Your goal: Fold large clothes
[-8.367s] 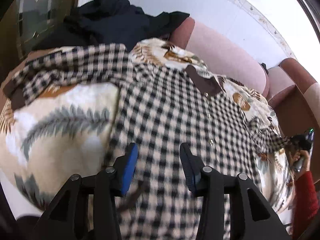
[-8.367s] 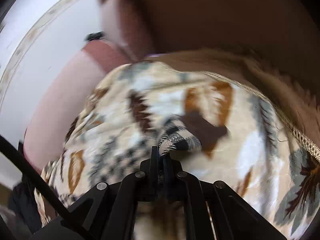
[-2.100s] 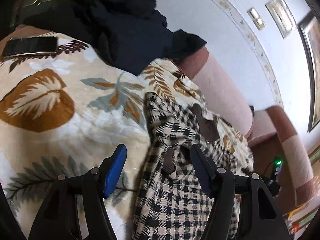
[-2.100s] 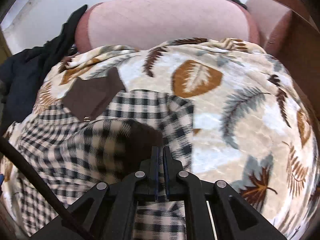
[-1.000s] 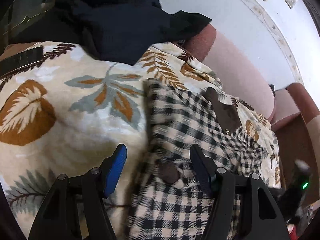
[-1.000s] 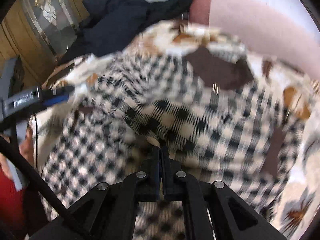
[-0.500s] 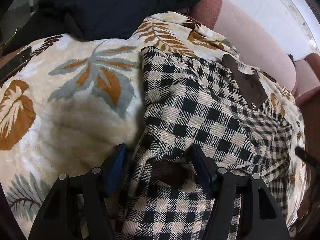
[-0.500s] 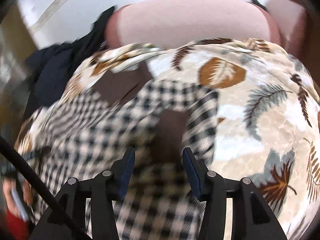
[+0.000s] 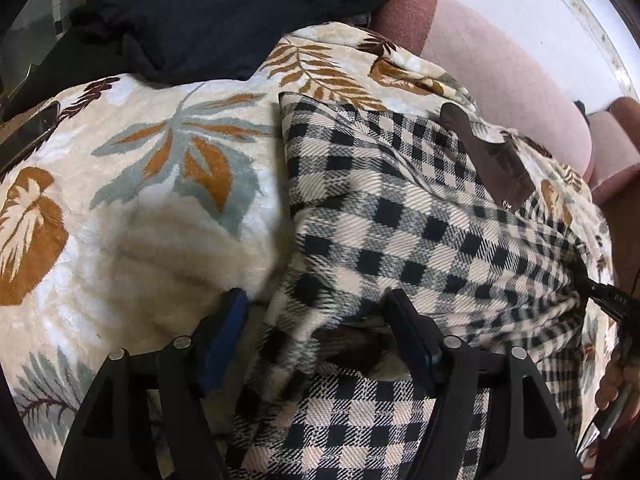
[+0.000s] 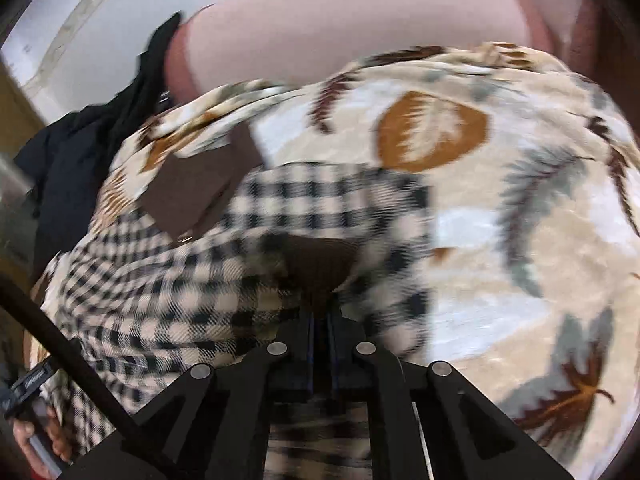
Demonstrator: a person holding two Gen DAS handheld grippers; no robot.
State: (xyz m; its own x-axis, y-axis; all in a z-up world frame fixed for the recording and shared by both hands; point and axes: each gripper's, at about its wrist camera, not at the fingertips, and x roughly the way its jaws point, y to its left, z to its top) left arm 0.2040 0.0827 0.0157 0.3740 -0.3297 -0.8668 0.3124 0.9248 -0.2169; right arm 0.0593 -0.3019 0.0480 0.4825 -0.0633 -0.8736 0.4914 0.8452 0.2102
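A black-and-cream checked shirt (image 9: 400,216) with a brown collar (image 9: 488,160) lies on a leaf-print blanket (image 9: 160,184), its sleeves folded in. My left gripper (image 9: 320,320) is open, its blue-padded fingers (image 9: 228,324) astride the shirt's folded left edge and a brown cuff (image 9: 344,344). In the right wrist view the shirt (image 10: 224,272) fills the left half. My right gripper (image 10: 319,316) is shut on the shirt's brown cuff (image 10: 320,260) at the folded right edge.
A pile of dark clothes (image 9: 208,12) lies at the blanket's far left. The pink sofa back (image 9: 500,76) runs behind, also in the right wrist view (image 10: 360,24). A dark phone (image 9: 28,136) rests at the left edge. The person's hand (image 10: 44,428) holds the other gripper.
My right gripper was open half a second ago and has shut on the brown cuff. My left gripper has moved closer over the shirt's left edge, still open.
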